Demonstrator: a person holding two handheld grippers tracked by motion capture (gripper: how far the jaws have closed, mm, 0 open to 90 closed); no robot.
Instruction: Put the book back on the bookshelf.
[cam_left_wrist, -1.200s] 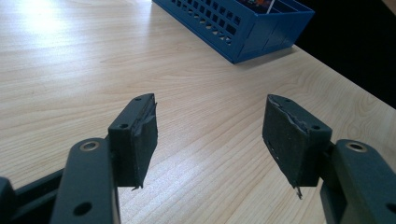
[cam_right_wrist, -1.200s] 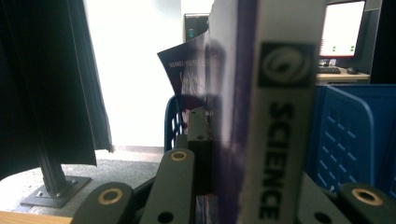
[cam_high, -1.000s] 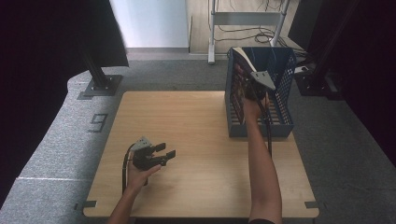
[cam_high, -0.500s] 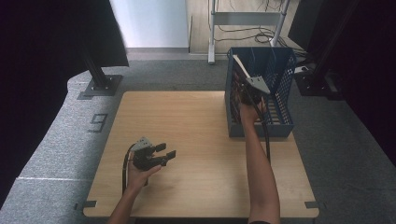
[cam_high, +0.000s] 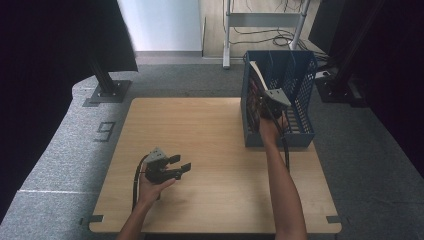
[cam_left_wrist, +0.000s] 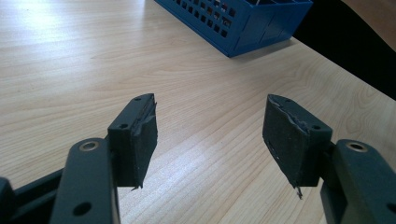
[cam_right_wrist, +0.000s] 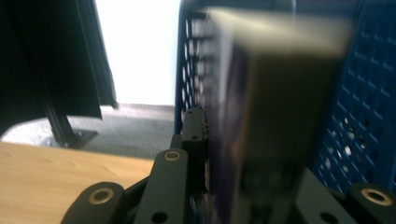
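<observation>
We hold our right tongs (cam_high: 266, 102) down inside the blue crate (cam_high: 304, 100) at the far right of the tabletop (cam_high: 210, 135). Between the jaws stands a book (cam_high: 256, 82), a thick block with a dark cover and a pale top edge. In the right gripper view the book (cam_right_wrist: 266, 116) rises upright and blurred straight ahead, with the left jaw flat against its side and the crate's (cam_right_wrist: 359, 121) blue lattice wall close behind and to the right. The jaws have just been easing open a little with the book between them, yet the left pad still lies against the cover, so we read the right tongs as gripping the book. In the high view the book leans against the crate's left wall, its pale upper edge poking above the rim, and our right forearm reaches across the tabletop to it.

Our left tongs (cam_high: 179, 165) rest near the front left of the tabletop, well apart from the crate, pointing toward the right. In the left gripper view these tongs (cam_left_wrist: 210, 135) stand wide, with bare wood between the two black pads (cam_left_wrist: 142, 135) and nothing held. The near corner of the crate (cam_left_wrist: 243, 23) shows at the top of that view, beyond a stretch of tabletop (cam_left_wrist: 70, 70).
</observation>
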